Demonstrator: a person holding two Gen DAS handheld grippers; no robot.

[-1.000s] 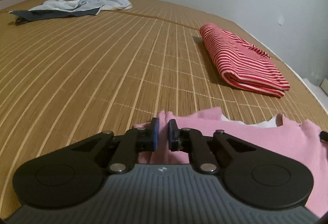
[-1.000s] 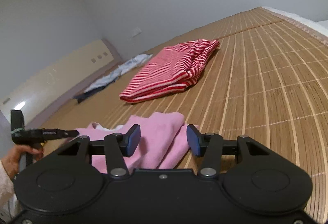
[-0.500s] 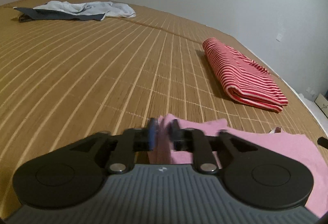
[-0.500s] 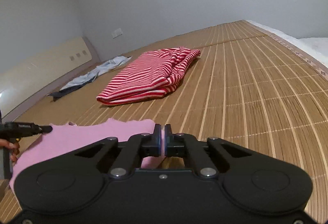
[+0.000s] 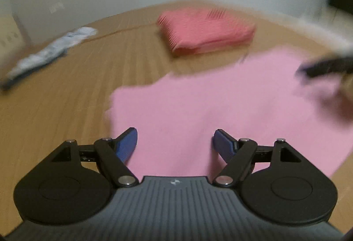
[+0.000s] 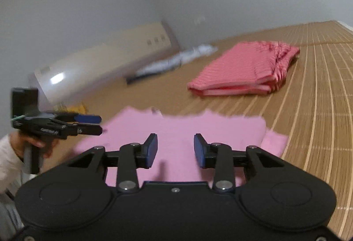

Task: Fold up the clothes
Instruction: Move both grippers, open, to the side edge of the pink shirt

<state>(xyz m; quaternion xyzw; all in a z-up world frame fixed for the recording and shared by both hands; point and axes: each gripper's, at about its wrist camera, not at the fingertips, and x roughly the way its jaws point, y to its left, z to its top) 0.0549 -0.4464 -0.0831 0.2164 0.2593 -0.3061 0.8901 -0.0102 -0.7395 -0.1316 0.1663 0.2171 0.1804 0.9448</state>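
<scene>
Bamboo mat spreads beyond both tongs. Pink shirt lies flat just ahead, long axis crosswise, between my left tongs and right tongs; both have just been opening, holding nothing, right nearer.

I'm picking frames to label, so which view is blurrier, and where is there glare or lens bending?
Left wrist view: heavy motion smear; the striped shirt, pale clothes and right gripper streak, only the left gripper is crisp. Right wrist view: milder blur; a bright glare patch on the headboard; the mat lines bow from the fisheye lens; pink shirt soft-edged.
</scene>
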